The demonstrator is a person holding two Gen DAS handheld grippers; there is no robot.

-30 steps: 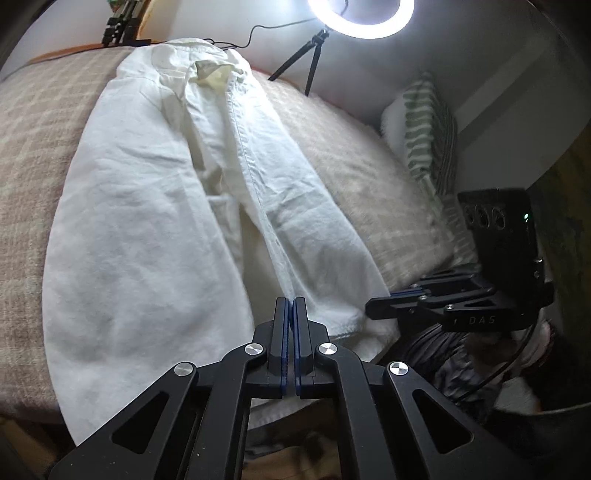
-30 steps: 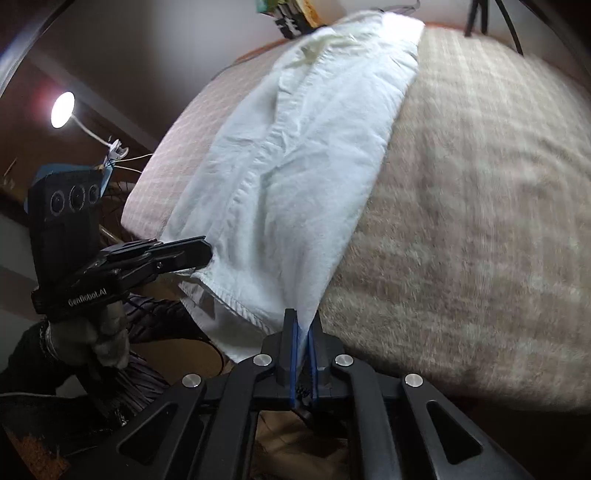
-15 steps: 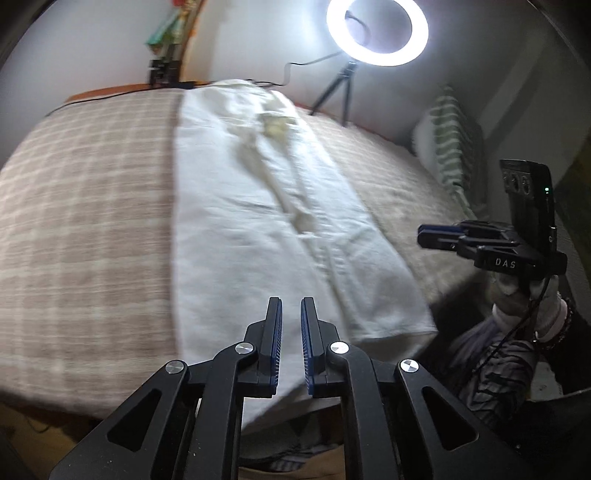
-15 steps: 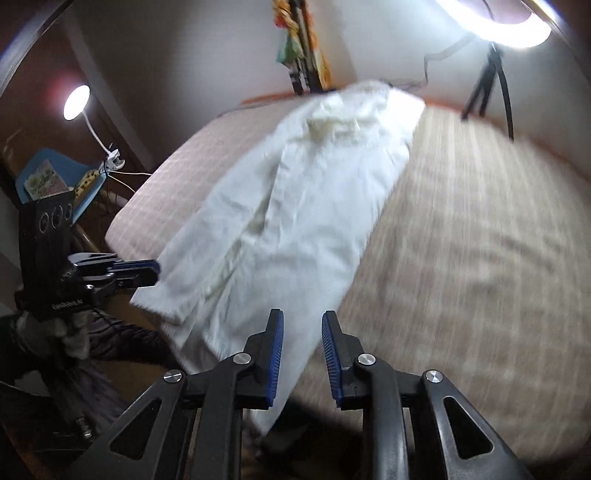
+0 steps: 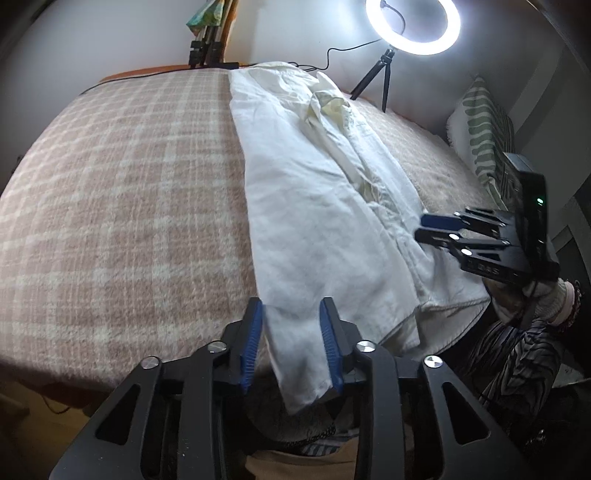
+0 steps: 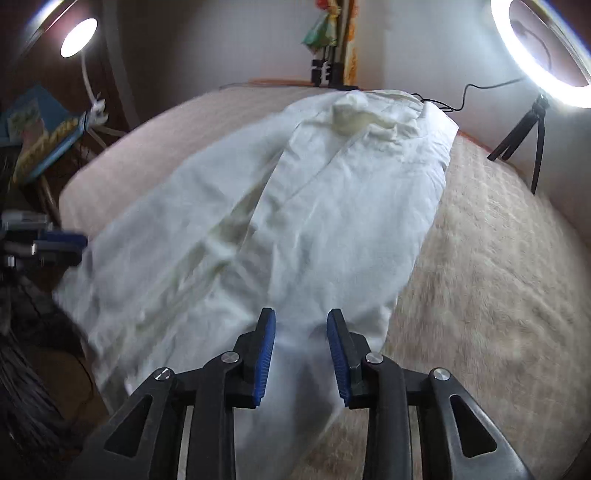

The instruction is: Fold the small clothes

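Observation:
A white pair of trousers [image 5: 306, 192] lies lengthwise on a pink checked blanket [image 5: 122, 206], folded narrow, with its hem hanging over the near bed edge. My left gripper [image 5: 291, 332] is open, its blue pads either side of the left hem corner, not closed on it. My right gripper [image 6: 301, 339] is open over the trousers [image 6: 295, 229] near the right hem. The right gripper also shows in the left wrist view [image 5: 443, 227] at the right edge of the cloth; the left gripper shows blurred in the right wrist view [image 6: 59, 243].
A lit ring light on a small tripod [image 5: 413, 26] stands at the far right of the bed. A green striped pillow [image 5: 484, 136] lies at the right. A desk lamp [image 6: 77, 37] and a blue book [image 6: 40, 133] are at the left.
Both grippers were shut on the hem a second ago; they have opened and let the cloth go. The trousers now lie folded narrower along the bed.

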